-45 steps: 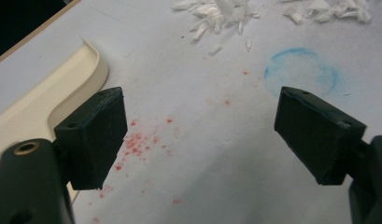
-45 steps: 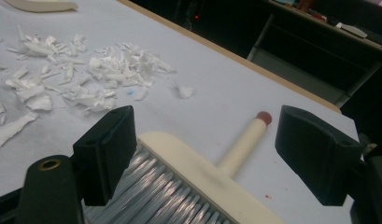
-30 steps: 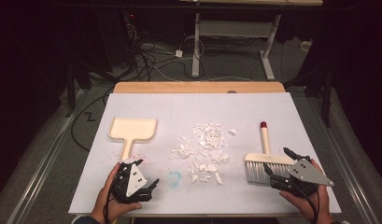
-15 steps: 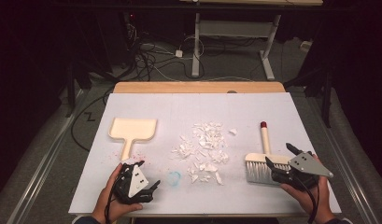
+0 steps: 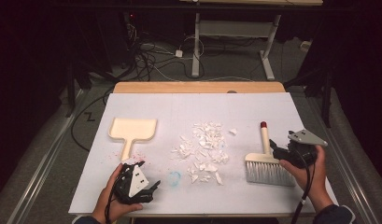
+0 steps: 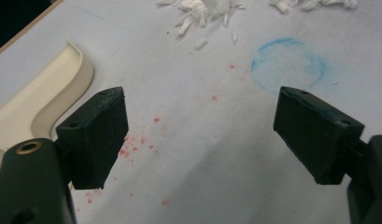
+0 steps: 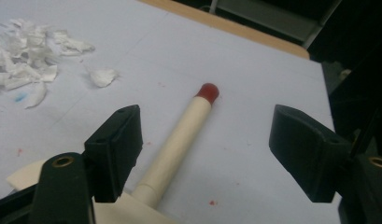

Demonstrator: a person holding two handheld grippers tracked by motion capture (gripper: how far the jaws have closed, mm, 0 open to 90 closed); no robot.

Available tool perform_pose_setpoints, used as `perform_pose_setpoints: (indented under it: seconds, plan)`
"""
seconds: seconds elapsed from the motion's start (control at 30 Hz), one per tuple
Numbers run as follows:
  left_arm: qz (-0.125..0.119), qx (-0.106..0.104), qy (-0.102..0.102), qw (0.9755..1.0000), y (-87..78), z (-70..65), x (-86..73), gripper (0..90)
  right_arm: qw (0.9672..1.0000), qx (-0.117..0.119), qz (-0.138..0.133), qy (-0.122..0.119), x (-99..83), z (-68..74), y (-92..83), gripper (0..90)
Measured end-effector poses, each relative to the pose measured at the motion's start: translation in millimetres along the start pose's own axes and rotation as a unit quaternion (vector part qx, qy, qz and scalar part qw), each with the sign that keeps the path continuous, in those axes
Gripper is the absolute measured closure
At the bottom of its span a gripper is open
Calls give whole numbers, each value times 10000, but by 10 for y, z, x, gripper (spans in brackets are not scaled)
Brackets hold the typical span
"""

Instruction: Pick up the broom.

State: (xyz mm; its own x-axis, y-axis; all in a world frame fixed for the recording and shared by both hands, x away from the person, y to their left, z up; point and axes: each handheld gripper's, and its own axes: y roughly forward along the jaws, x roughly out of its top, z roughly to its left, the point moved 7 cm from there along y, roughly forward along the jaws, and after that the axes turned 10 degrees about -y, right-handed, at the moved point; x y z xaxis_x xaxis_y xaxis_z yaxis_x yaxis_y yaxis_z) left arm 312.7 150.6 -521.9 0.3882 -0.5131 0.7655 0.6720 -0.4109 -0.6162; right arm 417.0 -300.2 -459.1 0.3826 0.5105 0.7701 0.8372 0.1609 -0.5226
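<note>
Now the right gripper has its open jaws just closing around the brush handle, not pinching yet; next they must squeeze it. The left gripper waits open near the dustpan.

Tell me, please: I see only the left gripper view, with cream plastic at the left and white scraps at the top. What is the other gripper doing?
Observer: The right gripper stands with open jaws on both sides of the cream handle with a red tip of the hand brush; the jaws have just been closing a little, and the pads do not press on it.
Operator: Where does the brush lie?
Observer: At the right of the white paper scraps, bristles toward the person.
Operator: And the cream plastic beside me?
Observer: It is a cream plastic dustpan, flat on the table, left of the scraps.
</note>
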Motion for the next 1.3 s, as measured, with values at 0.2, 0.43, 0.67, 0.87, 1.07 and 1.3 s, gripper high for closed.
perform_pose_setpoints:
  seconds: [0.2,0.43,0.67,0.87,1.07,1.3]
  plan:
    - [0,-3,-1,10000,-1,-2,1,169,9939,345,1023,220,-104,43,340,371]
    - [8,-22,-16,10000,6,-14,1,170,9794,881,1742,521,-239,149,618,461]
    - [38,-24,7,10000,7,-20,2,171,9770,983,1817,539,-193,190,641,585]
    - [51,-41,24,10000,17,-34,3,172,9778,1027,1724,596,-177,200,668,680]
    - [44,-56,21,10000,19,-37,7,173,9787,1010,1734,431,-147,210,700,715]
    - [40,-66,11,10000,13,-36,6,174,9790,1137,1668,284,-145,207,678,715]
